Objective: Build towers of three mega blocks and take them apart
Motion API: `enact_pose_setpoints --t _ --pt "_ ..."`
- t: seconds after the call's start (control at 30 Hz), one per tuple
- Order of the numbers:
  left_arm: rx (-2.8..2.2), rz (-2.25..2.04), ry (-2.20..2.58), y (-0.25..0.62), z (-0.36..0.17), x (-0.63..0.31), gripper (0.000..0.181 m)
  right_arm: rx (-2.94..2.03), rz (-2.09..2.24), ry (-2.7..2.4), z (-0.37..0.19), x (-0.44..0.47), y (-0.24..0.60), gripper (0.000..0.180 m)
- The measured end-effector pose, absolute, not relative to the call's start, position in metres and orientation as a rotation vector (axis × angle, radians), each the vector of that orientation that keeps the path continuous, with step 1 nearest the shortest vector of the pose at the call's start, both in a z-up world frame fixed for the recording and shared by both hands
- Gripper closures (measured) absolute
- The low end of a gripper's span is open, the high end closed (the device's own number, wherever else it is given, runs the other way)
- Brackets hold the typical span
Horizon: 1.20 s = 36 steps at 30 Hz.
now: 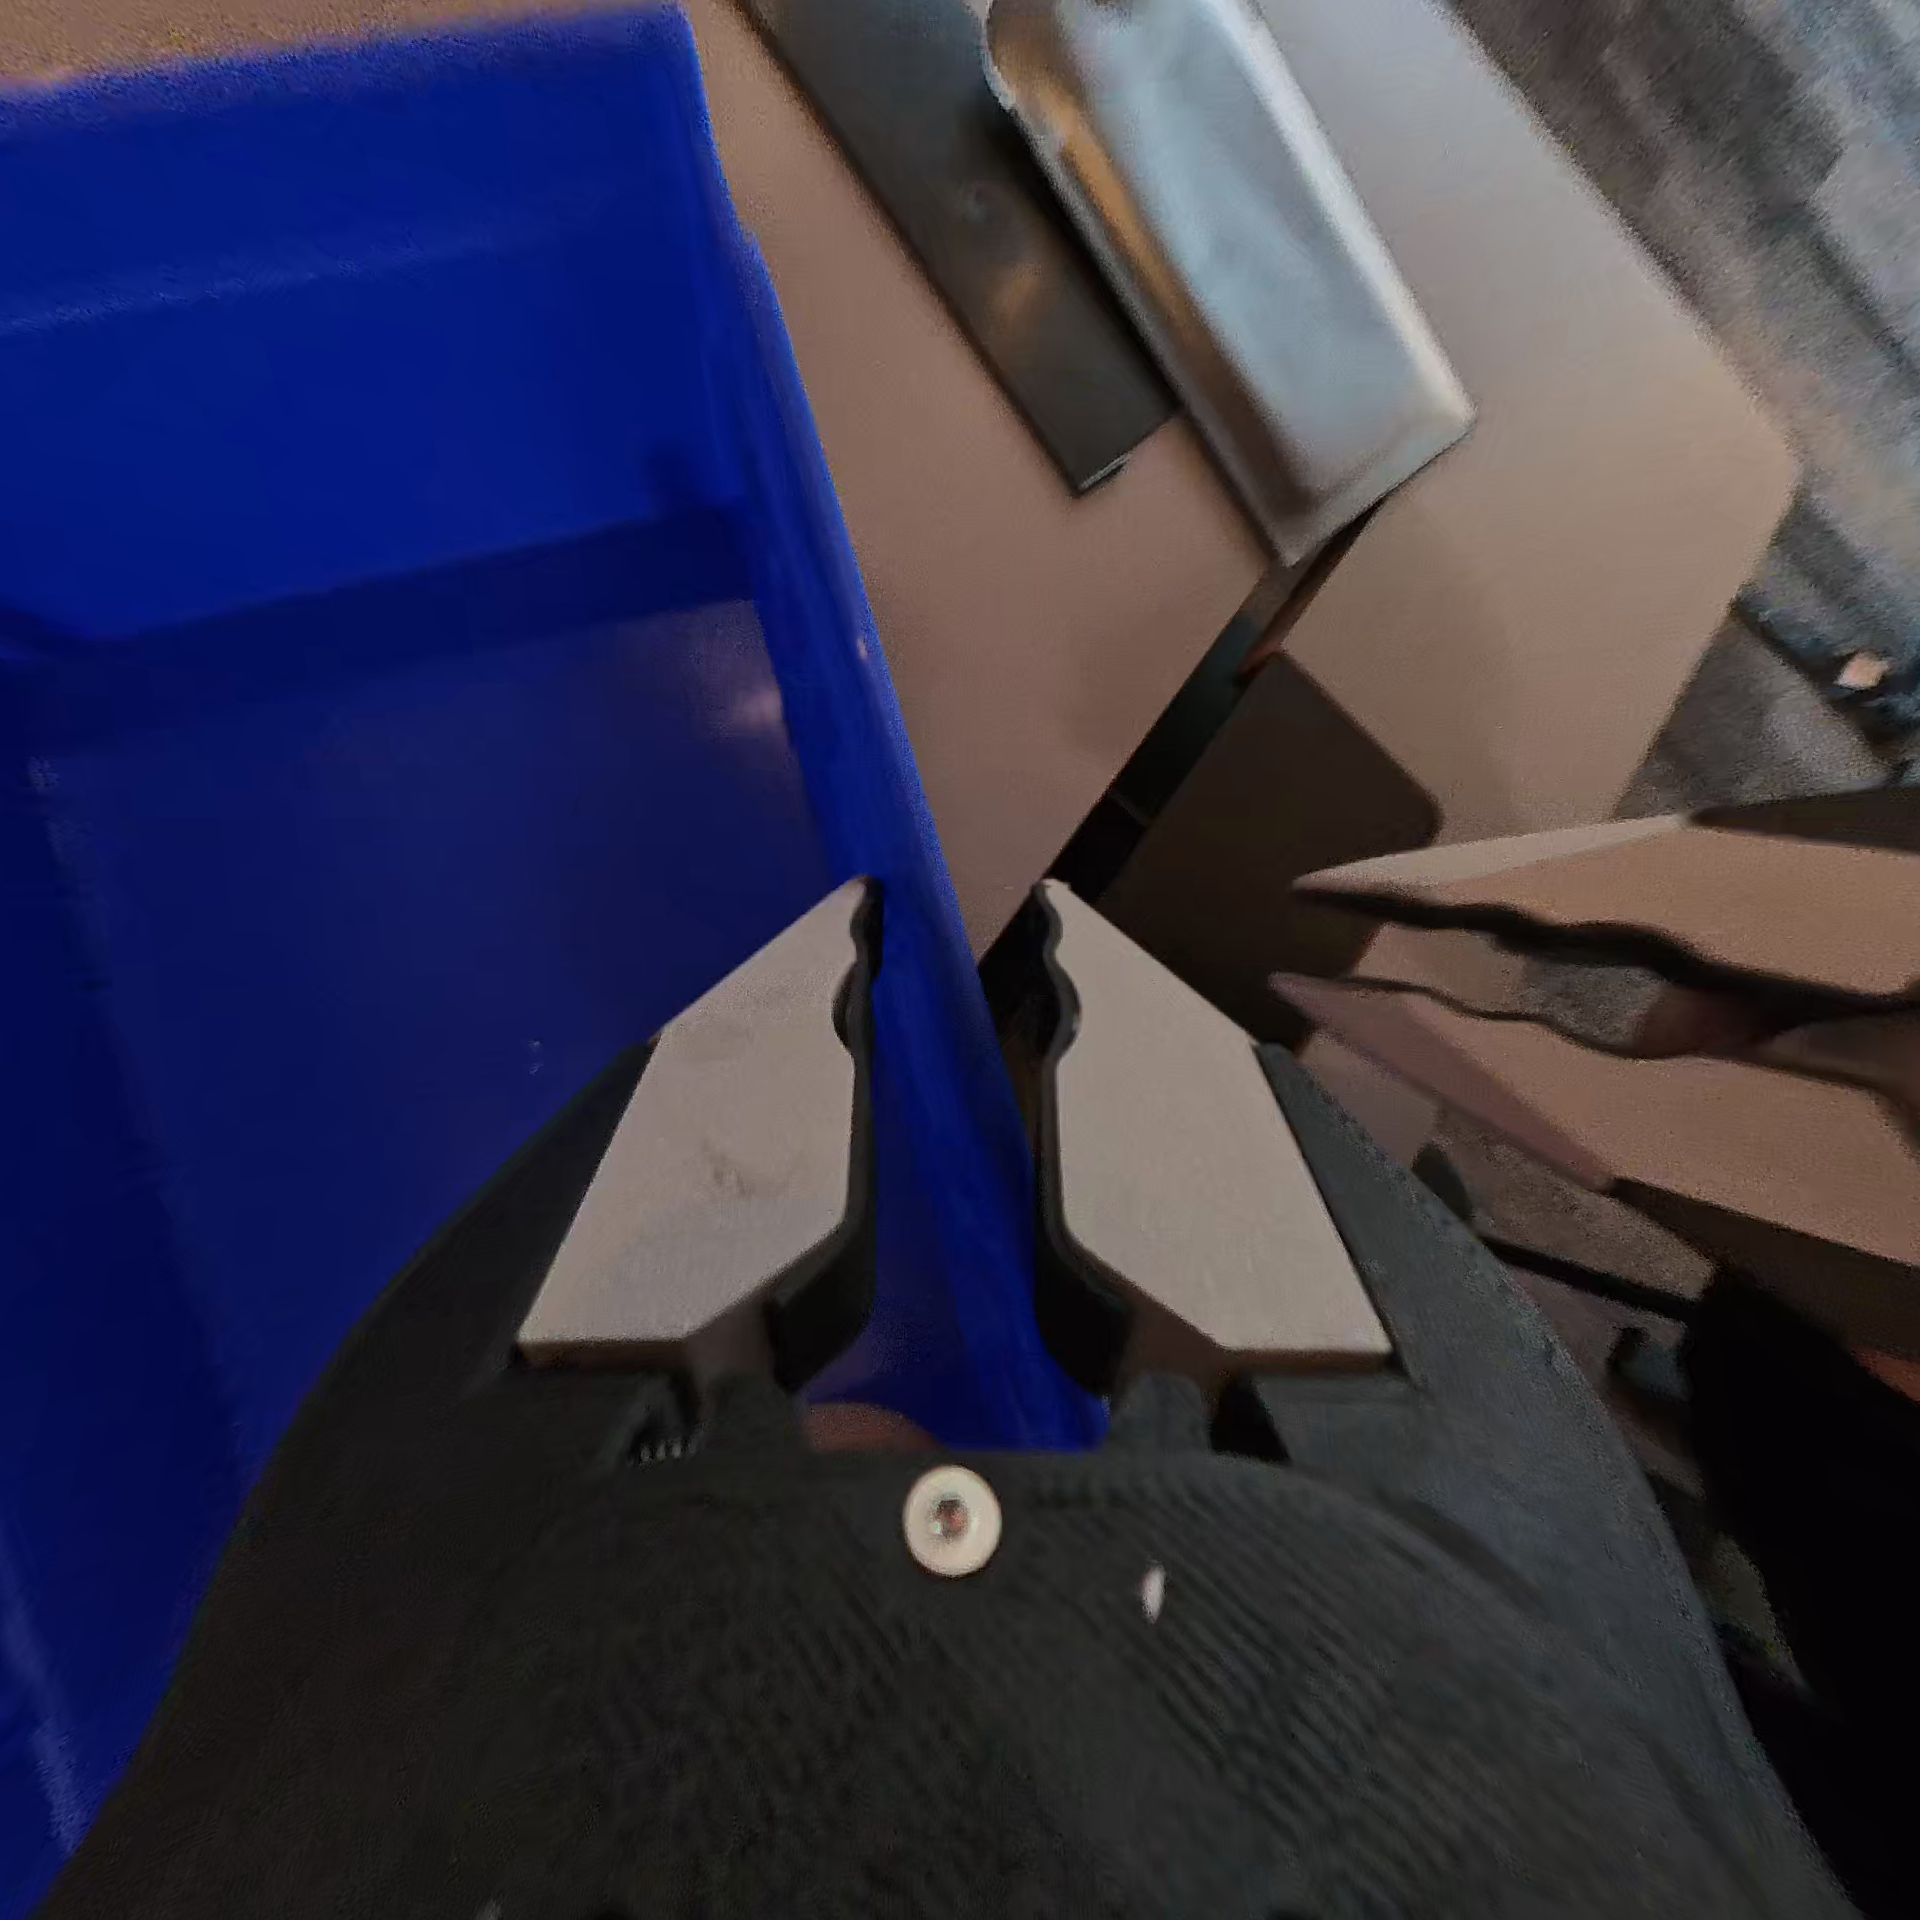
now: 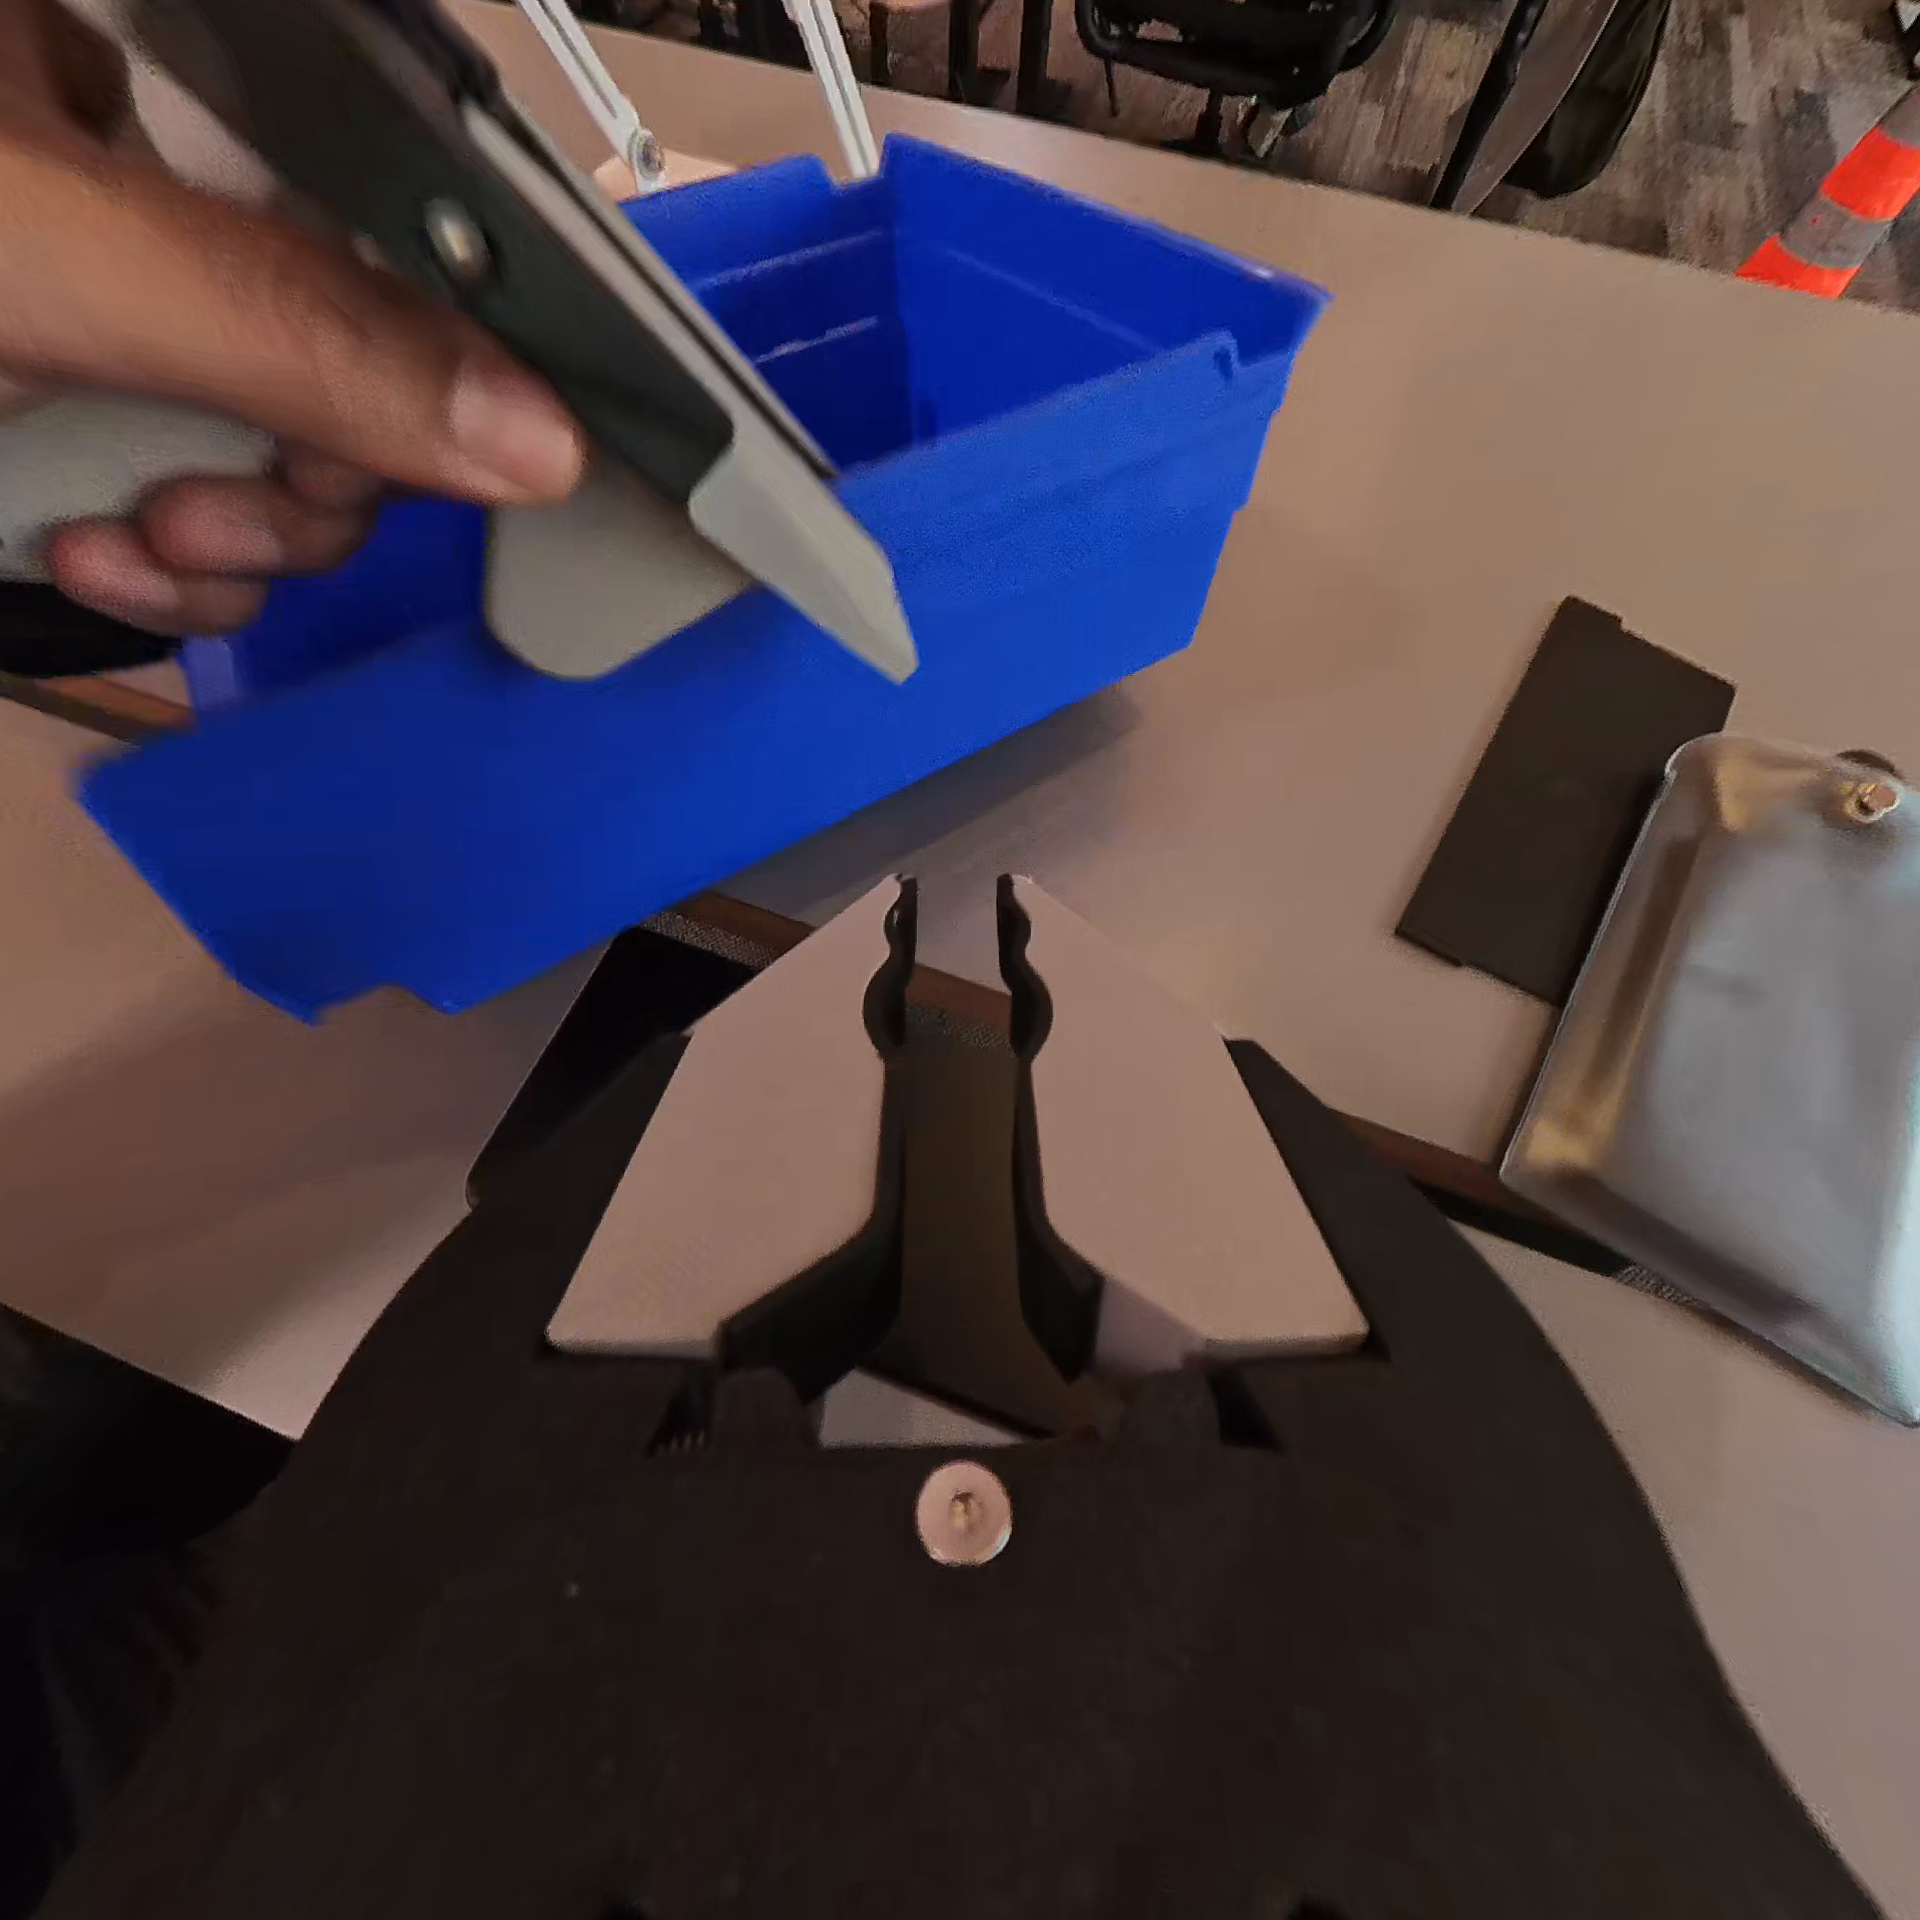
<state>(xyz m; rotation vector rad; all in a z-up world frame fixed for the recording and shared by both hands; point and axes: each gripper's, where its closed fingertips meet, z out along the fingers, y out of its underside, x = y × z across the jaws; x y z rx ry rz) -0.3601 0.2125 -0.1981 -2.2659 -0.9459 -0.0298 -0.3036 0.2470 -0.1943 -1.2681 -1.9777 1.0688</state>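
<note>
A blue plastic bin [image 2: 987,623] hangs tilted above the table, with its shadow under it. Its inside looks empty. My left gripper [image 1: 956,894] is shut on the bin's side wall [image 1: 935,1091], one finger inside and one outside. It also shows in the right wrist view [image 2: 873,623], held by a hand [image 2: 260,343]. My right gripper [image 2: 953,883] is empty, with its fingers a narrow gap apart, over the table's front edge just below the bin. It shows side-on in the left wrist view [image 1: 1294,935]. No mega blocks are in view.
A shiny metal tray [image 2: 1745,1039] lies at the right on the grey table [image 2: 1455,468], partly on a flat black mat [image 2: 1558,800]. Two white stand legs [image 2: 831,83] rise behind the bin. A dark seam [image 1: 1195,707] splits the tabletop. An orange cone [image 2: 1849,208] stands on the floor beyond. My hands' fingertips stand some 7 centimeters from each other.
</note>
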Motion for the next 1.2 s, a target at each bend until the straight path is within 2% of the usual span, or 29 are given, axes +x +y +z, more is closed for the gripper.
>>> enact_pose_setpoints --t 0.03,0.1,0.2,0.37,0.4,0.43,0.47,0.7,0.87,1.2 --pt "-2.216 -0.073 -0.93 0.218 -0.188 -0.357 0.165 -1.273 1.075 -1.983 -0.198 -0.301 0.247 0.167" --pt "-2.156 -0.128 -0.909 0.217 -0.168 -0.353 0.159 -1.276 1.093 -1.993 -0.203 -0.296 0.243 0.166" --pt "-2.078 -0.156 -0.844 0.193 -0.136 -0.343 0.163 -1.247 1.15 -2.015 -0.203 -0.285 0.228 0.166" --pt "-1.995 0.051 -0.807 0.096 -0.118 -0.328 0.171 -1.088 1.3 -2.156 -0.195 -0.252 0.155 0.165" --pt "-2.003 0.076 -0.799 0.075 -0.124 -0.318 0.177 -1.041 1.32 -2.185 -0.194 -0.244 0.137 0.176" --pt "-2.008 0.109 -0.798 0.053 -0.133 -0.308 0.181 -0.995 1.335 -2.209 -0.194 -0.237 0.121 0.178" --pt "-2.023 0.148 -0.816 0.031 -0.147 -0.3 0.181 -0.963 1.333 -2.247 -0.197 -0.231 0.105 0.168" --pt "-2.037 0.236 -1.06 -0.094 -0.236 -0.28 0.181 -0.863 1.297 -2.343 -0.206 -0.214 0.041 0.175" --pt "-2.041 0.304 -1.172 -0.142 -0.273 -0.297 0.181 -1.018 1.031 -2.372 -0.242 -0.244 0.062 0.18" --pt "-1.886 0.304 -1.313 -0.203 -0.287 -0.305 0.181 -1.304 0.849 -2.171 -0.246 -0.305 0.186 0.18"
